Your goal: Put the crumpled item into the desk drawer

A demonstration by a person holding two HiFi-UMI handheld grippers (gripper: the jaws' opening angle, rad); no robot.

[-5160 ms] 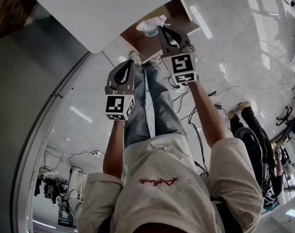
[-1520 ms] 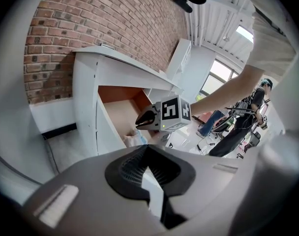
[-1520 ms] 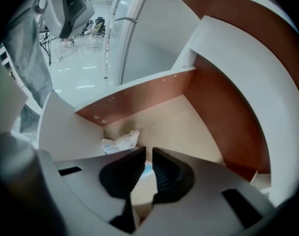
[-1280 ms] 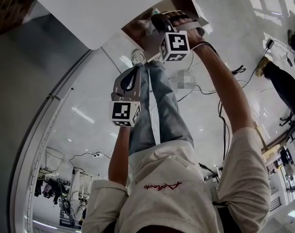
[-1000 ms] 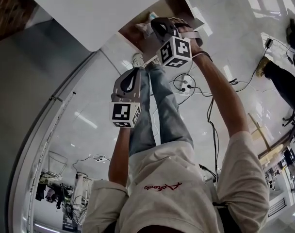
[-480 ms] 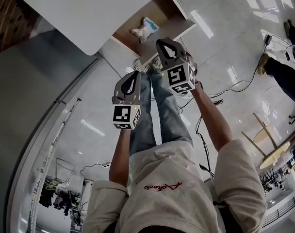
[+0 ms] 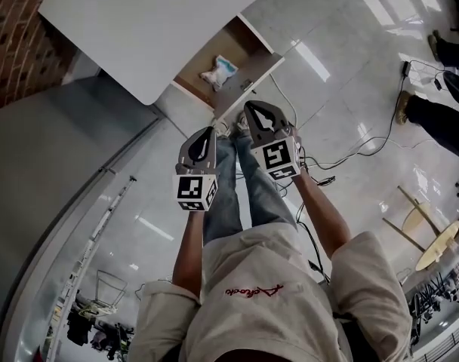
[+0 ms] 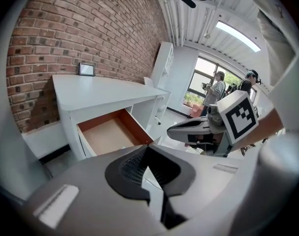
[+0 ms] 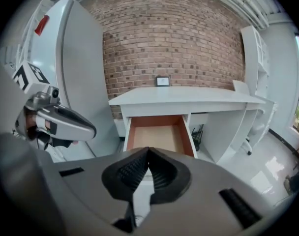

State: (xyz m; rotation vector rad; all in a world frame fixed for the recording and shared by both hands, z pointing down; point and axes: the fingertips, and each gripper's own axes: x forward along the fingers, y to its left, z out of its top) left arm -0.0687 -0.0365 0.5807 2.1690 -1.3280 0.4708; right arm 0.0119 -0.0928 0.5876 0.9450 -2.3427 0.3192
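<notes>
With left claw (image 7: 206, 130) and right claw (image 7: 253, 107) pressed together, crumpled item (image 7: 217, 72) lies in drawer (image 7: 252, 78)

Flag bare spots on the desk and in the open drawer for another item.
Desktop is bare from its front edge back to the small frame by the brick wall. In the drawer, floor is free either side of the crumpled item. Crowded: in front of the drawer, where left tool and right tool hang.
</notes>
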